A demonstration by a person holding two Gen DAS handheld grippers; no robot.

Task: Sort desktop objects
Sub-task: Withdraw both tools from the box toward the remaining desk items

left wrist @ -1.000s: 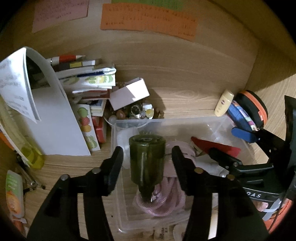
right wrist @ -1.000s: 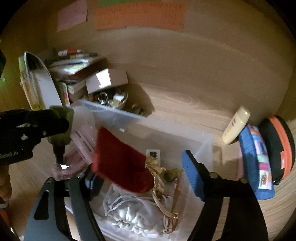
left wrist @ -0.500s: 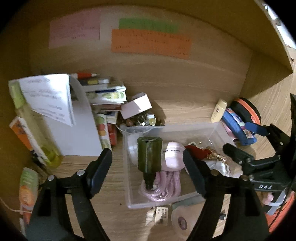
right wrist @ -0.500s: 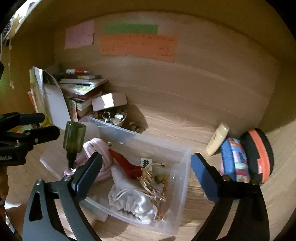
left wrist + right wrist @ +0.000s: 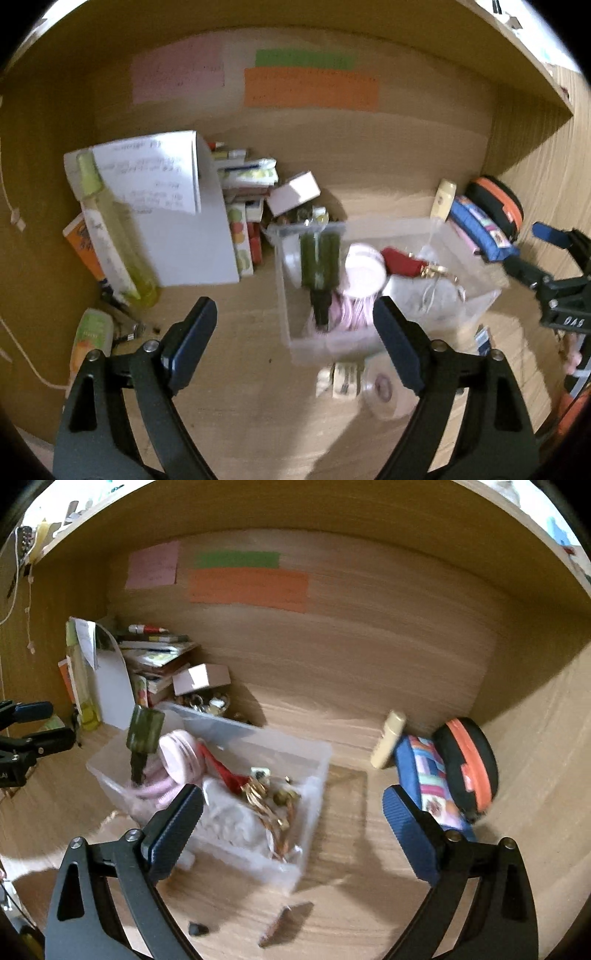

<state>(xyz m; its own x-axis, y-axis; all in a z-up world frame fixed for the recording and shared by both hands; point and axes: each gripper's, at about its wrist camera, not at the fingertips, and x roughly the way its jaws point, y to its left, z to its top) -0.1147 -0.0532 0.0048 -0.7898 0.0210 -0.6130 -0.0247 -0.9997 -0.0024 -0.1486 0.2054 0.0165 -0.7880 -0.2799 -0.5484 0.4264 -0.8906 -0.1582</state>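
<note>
A clear plastic bin (image 5: 286, 295) (image 5: 317, 760) stands on the wooden desk. A dark green bottle (image 5: 319, 262) (image 5: 143, 731) stands neck down in its left end, beside a pink round case (image 5: 364, 271) (image 5: 177, 749) and a pink coiled cord (image 5: 351, 314). A red pouch (image 5: 400, 260) (image 5: 221, 768), white cloth (image 5: 236, 819) and gold trinkets (image 5: 266, 797) lie in the rest of the bin. My left gripper (image 5: 295, 339) is open and empty, above the desk in front of the bin. My right gripper (image 5: 291, 816) is open and empty, above the bin's right end.
Books, papers and a yellow-green bottle (image 5: 114, 236) crowd the back left. A small bowl of trinkets (image 5: 207, 703) and a white box (image 5: 293, 192) sit behind the bin. A cream tube (image 5: 388, 744), a blue pencil case (image 5: 432, 782) and an orange-black pouch (image 5: 469, 764) lie at right. Tape roll (image 5: 384, 387) lies in front.
My left gripper let go of the green bottle, opened wide and pulled back from the bin. My right gripper dropped the red pouch into the bin and also pulled back.
</note>
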